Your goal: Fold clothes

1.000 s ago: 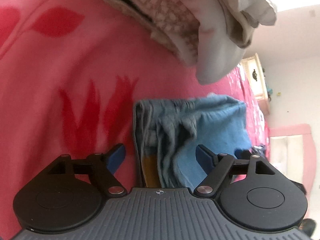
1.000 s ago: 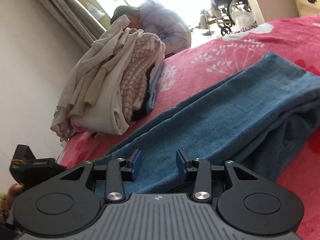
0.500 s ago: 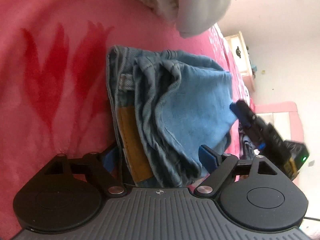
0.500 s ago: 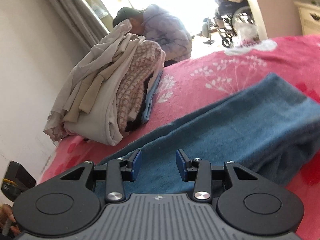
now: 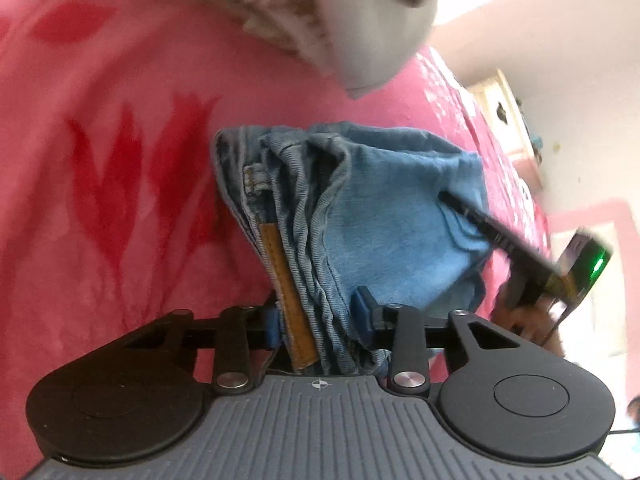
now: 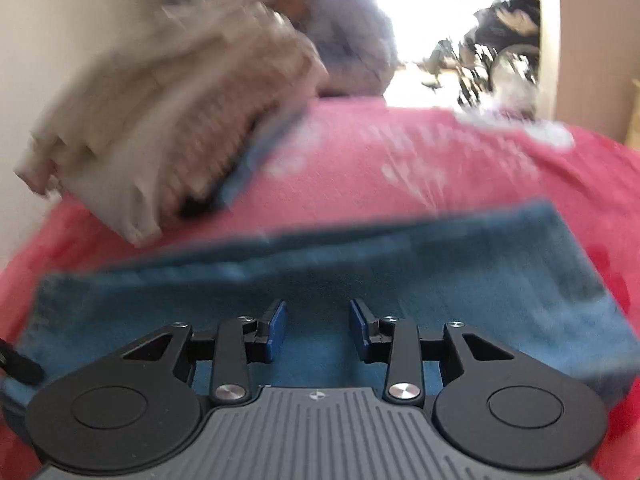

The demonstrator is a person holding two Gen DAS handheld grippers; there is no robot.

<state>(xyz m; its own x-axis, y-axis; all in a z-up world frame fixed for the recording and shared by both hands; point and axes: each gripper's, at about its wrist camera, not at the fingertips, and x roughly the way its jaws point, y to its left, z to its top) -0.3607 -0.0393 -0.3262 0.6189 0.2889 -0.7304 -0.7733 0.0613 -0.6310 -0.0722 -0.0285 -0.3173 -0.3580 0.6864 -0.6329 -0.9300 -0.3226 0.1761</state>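
Folded blue jeans (image 5: 380,216) lie on a pink floral bedspread (image 5: 100,160). My left gripper (image 5: 320,320) is shut on the jeans' waistband stack, with the tan leather patch (image 5: 288,288) between its blue pads. In the right wrist view, which is blurred, the jeans (image 6: 360,272) spread as a wide flat band. My right gripper (image 6: 318,330) is partly open and empty just above the denim. The right gripper also shows in the left wrist view (image 5: 472,216), over the far edge of the jeans.
A pile of beige and white clothes (image 6: 160,128) sits on the bed by the wall, also overhead in the left wrist view (image 5: 340,20). A person (image 6: 340,36) bends down beyond the bed. A cream dresser (image 5: 504,116) stands past the bed.
My left gripper moved onto the jeans' waistband and closed on it. My right gripper swung to face the jeans squarely, keeping its jaw gap.
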